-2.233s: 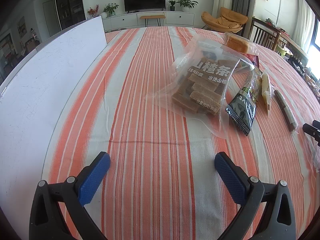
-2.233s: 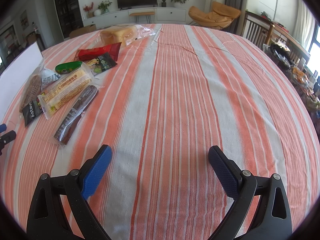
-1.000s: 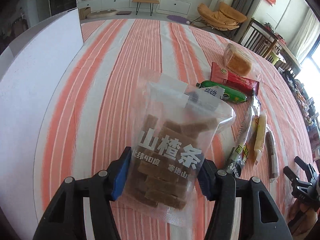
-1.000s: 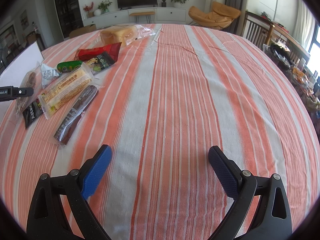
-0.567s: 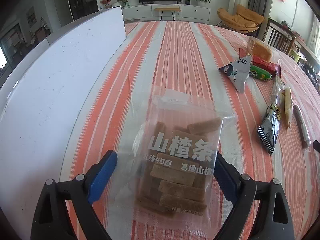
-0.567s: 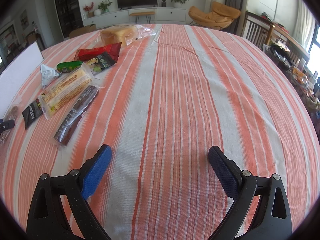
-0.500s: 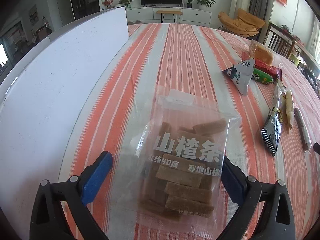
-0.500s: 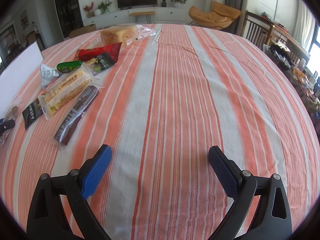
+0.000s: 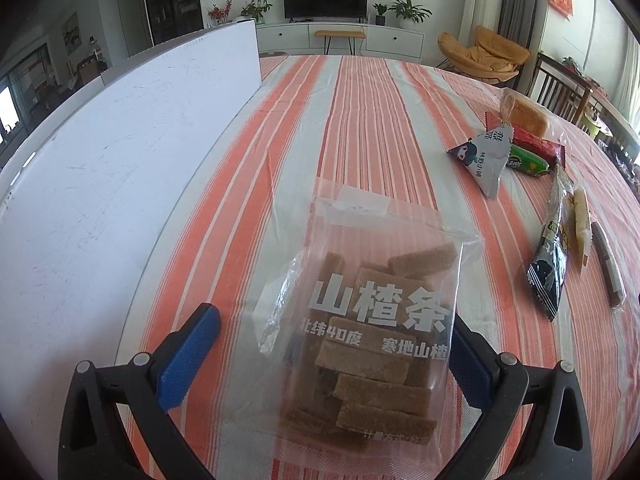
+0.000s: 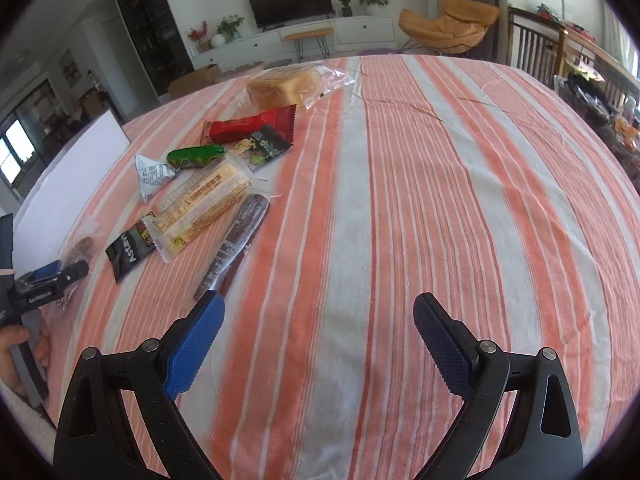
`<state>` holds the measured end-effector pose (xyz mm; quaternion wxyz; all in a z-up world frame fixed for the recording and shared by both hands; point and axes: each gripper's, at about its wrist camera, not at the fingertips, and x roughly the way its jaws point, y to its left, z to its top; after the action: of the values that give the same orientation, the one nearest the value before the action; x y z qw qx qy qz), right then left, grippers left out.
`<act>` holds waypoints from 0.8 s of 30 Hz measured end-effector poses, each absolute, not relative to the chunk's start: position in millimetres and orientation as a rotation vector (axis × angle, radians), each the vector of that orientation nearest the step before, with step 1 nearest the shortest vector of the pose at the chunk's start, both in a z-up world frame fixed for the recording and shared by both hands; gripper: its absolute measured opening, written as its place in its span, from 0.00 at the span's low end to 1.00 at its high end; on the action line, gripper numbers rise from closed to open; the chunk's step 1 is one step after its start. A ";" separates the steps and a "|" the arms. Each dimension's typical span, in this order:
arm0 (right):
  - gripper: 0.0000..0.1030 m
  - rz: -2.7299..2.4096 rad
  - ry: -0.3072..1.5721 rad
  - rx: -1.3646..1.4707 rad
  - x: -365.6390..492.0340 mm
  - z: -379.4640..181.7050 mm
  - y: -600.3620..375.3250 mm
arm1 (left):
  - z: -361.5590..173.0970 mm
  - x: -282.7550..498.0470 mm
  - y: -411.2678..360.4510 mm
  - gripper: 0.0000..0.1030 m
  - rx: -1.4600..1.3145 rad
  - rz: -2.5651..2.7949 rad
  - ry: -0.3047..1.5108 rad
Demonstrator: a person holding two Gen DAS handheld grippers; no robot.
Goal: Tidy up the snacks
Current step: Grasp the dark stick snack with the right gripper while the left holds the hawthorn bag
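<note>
A clear bag of brown hawthorn strips [image 9: 372,320] lies flat on the striped tablecloth [image 9: 360,120] between the jaws of my left gripper [image 9: 332,318]. That gripper is open; its left pad [image 9: 188,356] stands well clear of the bag. My right gripper [image 10: 319,301] is open and empty over bare cloth. Just left of and beyond its left finger lie a dark snack stick [image 10: 236,244], a yellow wafer pack [image 10: 204,204] and a black packet [image 10: 130,252]. The left gripper [image 10: 52,276] shows at the right wrist view's left edge.
A white board [image 9: 100,152] borders the cloth on the left. Farther back lie a grey triangular pack [image 10: 150,172], a green pack [image 10: 196,156], a red pack [image 10: 252,124] and bagged bread [image 10: 286,84]. A hand [image 10: 12,344] grips the left tool.
My left gripper carried the hawthorn bag toward the white board, lowered it onto the cloth and opened off it. My right gripper shifted left toward the row of snacks.
</note>
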<state>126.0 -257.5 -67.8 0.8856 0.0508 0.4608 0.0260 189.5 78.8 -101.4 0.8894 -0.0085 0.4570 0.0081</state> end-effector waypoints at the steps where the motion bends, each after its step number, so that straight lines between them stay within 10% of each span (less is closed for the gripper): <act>1: 0.93 0.066 0.982 0.065 134.5 -68.2 -243.2 | -101.4 189.5 78.8 1.00 -0.018 0.017 0.949; 6: 0.89 0.009 1.101 -0.005 183.3 -89.3 -205.8 | -101.5 189.4 78.7 1.00 -0.018 0.017 0.949; 11: 0.28 -0.012 1.096 -0.041 188.2 -84.9 -196.5 | -101.6 189.3 78.7 1.00 -0.018 0.017 0.949; 14: 0.19 -0.083 1.056 -0.065 170.1 -83.1 -209.3 | -101.6 189.2 78.7 1.00 -0.018 0.017 0.949; 22: 0.22 -0.227 0.915 -0.028 144.6 -85.6 -266.3 | -101.6 189.4 78.6 1.00 -0.018 0.016 0.949; 24: 0.44 -0.241 0.904 -0.016 145.6 -85.4 -270.1 | -101.7 189.3 78.6 1.00 -0.018 0.016 0.949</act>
<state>145.6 -270.1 -85.4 0.8925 -0.0076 0.4359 -0.1161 189.3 78.6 -101.7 0.8894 -0.0088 0.4569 0.0079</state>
